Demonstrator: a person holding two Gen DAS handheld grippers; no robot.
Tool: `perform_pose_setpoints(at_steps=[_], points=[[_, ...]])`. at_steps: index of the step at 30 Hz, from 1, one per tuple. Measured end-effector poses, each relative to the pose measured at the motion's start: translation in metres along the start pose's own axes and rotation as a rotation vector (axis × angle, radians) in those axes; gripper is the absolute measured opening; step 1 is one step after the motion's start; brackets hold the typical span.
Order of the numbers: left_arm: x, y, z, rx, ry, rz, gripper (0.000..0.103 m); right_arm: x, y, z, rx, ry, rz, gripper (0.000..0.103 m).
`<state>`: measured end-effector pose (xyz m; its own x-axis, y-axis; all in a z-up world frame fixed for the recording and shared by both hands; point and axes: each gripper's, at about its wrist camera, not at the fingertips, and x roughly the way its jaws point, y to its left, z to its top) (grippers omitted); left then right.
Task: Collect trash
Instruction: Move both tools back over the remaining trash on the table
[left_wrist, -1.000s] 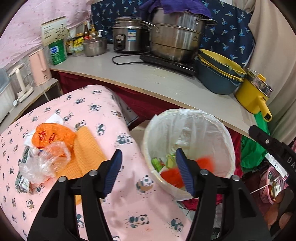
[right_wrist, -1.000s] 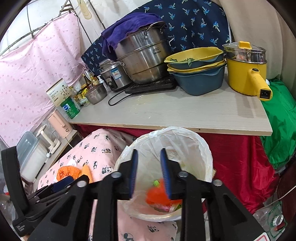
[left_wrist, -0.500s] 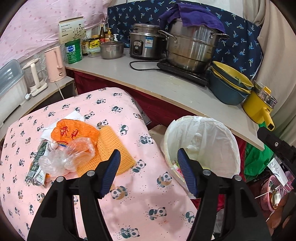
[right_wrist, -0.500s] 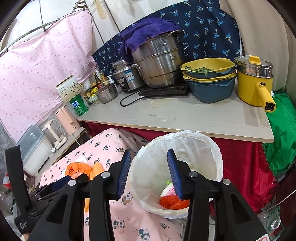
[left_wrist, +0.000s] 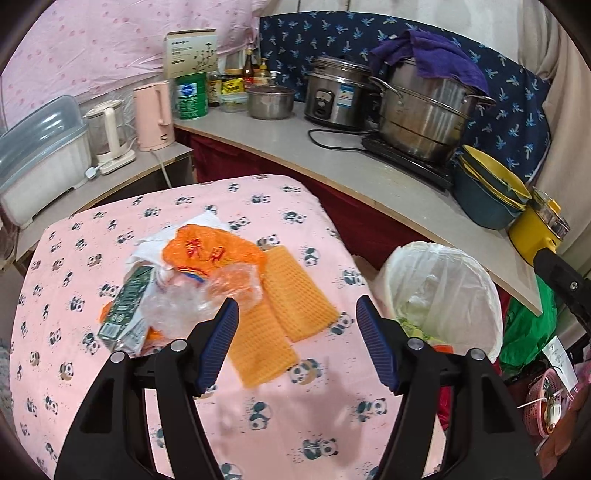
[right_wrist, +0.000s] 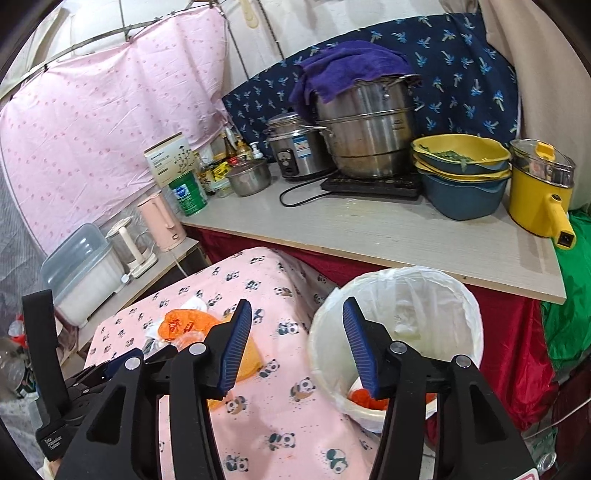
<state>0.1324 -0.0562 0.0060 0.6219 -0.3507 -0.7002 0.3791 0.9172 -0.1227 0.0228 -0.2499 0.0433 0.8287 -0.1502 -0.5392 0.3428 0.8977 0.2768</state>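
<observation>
Both your grippers are empty: the left gripper (left_wrist: 297, 338) gapes, and the right gripper (right_wrist: 297, 345) has just been opening. The trash pile (left_wrist: 184, 284) lies on the panda cloth (left_wrist: 110, 229), left of the lined bin (left_wrist: 443, 280). It looks light, crinkly and slippery (pinch the bunched orange bag (left_wrist: 210, 254)); only the right wrist view shows orange waste already in the bin.

1. A steel pot (right_wrist: 365, 129) stands on a black hotplate (right_wrist: 373, 184) on the counter (right_wrist: 369, 229), with a purple towel (right_wrist: 343, 66) draped over it.
2. A rice cooker (right_wrist: 295, 149) sits just left of the pot.
3. Stacked yellow and blue bowls (right_wrist: 461, 173) sit right of the hotplate, with a yellow cooker (right_wrist: 535, 192) beside them.
4. A small steel bowl (left_wrist: 269, 101), a green tin (left_wrist: 190, 96) and bottles (left_wrist: 255, 70) crowd the counter's far end.
5. A pink kettle (left_wrist: 153, 114) and a clear jug (left_wrist: 107, 129) stand on a lower shelf.
</observation>
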Motion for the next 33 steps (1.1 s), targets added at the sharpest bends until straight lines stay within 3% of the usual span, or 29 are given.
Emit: perform_pose_setpoints(at_steps=[10,20,33], points=[[-0.007,0.065,-0.016,-0.082,0.021,0.078,0.065,0.014,0.052,-0.011,-0.064,0.046,0.067,0.051],[-0.015,0.134,-0.039,-0.173,0.041,0.14,0.075,0.036,0.114,-0.042,-0.15,0.123,0.137,0.058],[-0.01,0.188,-0.058,-0.228,0.072,0.19,0.077,0.084,0.182,-0.085,-0.221,0.254,0.208,0.061]])
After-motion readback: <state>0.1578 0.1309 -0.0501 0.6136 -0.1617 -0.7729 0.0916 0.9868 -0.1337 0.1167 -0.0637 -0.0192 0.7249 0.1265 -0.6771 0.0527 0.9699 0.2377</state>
